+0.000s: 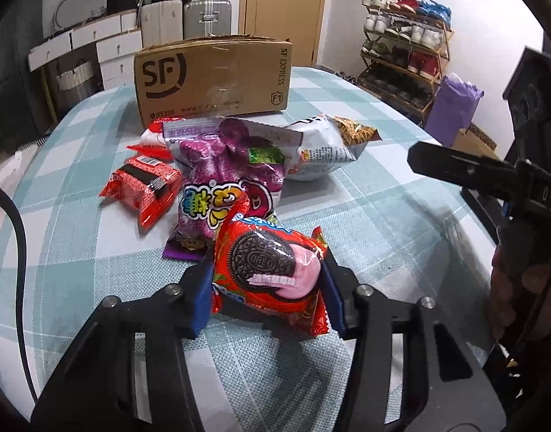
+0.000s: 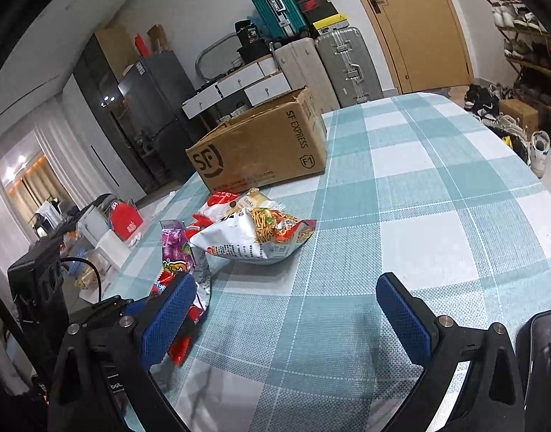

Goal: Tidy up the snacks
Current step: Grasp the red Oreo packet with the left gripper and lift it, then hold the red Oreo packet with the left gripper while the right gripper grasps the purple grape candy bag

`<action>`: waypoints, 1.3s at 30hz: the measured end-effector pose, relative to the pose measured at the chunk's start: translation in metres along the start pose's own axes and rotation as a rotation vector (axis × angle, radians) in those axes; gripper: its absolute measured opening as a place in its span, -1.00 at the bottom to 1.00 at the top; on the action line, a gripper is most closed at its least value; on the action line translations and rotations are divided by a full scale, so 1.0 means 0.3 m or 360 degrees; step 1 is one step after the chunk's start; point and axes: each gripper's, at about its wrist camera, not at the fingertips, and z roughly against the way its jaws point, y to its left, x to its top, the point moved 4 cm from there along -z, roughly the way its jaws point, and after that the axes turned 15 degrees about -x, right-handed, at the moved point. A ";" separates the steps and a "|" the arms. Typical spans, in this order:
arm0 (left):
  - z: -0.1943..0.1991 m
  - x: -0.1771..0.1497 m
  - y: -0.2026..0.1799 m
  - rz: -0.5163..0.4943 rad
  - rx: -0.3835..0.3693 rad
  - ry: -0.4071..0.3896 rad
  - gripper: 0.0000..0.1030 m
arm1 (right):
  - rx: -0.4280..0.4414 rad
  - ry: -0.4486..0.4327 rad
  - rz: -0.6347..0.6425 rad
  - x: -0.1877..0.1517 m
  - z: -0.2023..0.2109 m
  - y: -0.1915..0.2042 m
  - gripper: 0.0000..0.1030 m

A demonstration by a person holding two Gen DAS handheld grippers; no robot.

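My left gripper (image 1: 266, 288) is shut on a red Oreo pack (image 1: 268, 270), held just above the checked tablecloth (image 1: 365, 198). Beyond it lie a purple candy bag (image 1: 232, 172), a small red packet (image 1: 146, 187) and a white noodle-snack bag (image 1: 326, 147), in front of a brown SF Express cardboard box (image 1: 214, 75). My right gripper (image 2: 286, 320) is open and empty over bare cloth; the noodle-snack bag (image 2: 257, 237) lies ahead of it and the box (image 2: 264, 147) stands further back. The right gripper also shows at the right edge of the left wrist view (image 1: 473, 169).
The table edge curves round at the right (image 2: 527, 194). Beyond it are a shoe rack (image 1: 405, 50), suitcases (image 2: 344, 68), white drawers (image 1: 95, 43) and a door (image 2: 419, 25). A black cable (image 1: 19, 252) runs at the left.
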 end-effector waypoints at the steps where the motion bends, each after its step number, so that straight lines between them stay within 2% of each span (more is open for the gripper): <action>1: 0.005 0.002 0.013 0.0034 -0.0014 -0.0017 -0.08 | -0.0001 0.0001 -0.0002 0.000 0.000 0.000 0.98; 4: 0.015 0.000 0.039 0.0100 -0.0049 -0.0052 -0.09 | -0.0003 0.0005 -0.0003 -0.001 -0.001 -0.003 0.98; 9: 0.032 -0.005 0.036 0.0101 -0.0073 -0.0096 -0.10 | -0.0006 0.0021 -0.0009 -0.005 -0.005 -0.004 0.98; 12: 0.069 -0.006 0.040 0.0117 -0.0131 -0.0185 -0.10 | -0.0008 0.0039 -0.0016 -0.006 -0.011 -0.006 0.98; 18: 0.122 -0.005 0.079 0.0087 -0.0095 -0.0211 -0.09 | 0.0014 0.0124 0.0039 -0.016 -0.044 0.016 0.98; 21: 0.165 0.001 0.122 0.0105 -0.0108 -0.0240 -0.09 | 0.0011 0.0101 0.0081 -0.024 -0.032 0.041 0.98; 23: 0.187 0.007 0.154 0.0131 -0.0116 -0.0271 -0.09 | 0.0041 0.0093 0.0087 -0.036 -0.025 0.065 0.98; 25: 0.206 0.011 0.195 0.0122 -0.0039 -0.0293 -0.09 | 0.0039 0.0111 0.0113 -0.050 -0.027 0.099 0.98; 29: 0.266 0.017 0.269 0.0182 0.0016 -0.0406 -0.09 | 0.0083 0.0187 0.0150 -0.051 -0.055 0.177 0.98; 31: 0.280 0.017 0.294 0.0204 0.0034 -0.0421 -0.09 | 0.0137 0.0243 0.0138 -0.043 -0.080 0.222 0.98; 35: 0.298 0.010 0.331 0.0271 -0.0017 -0.0455 -0.09 | 0.0242 0.0353 0.0102 -0.036 -0.143 0.299 0.98; 39: 0.305 0.007 0.325 0.0257 -0.0023 -0.0468 -0.09 | 0.0301 0.0400 0.0064 -0.022 -0.200 0.362 0.98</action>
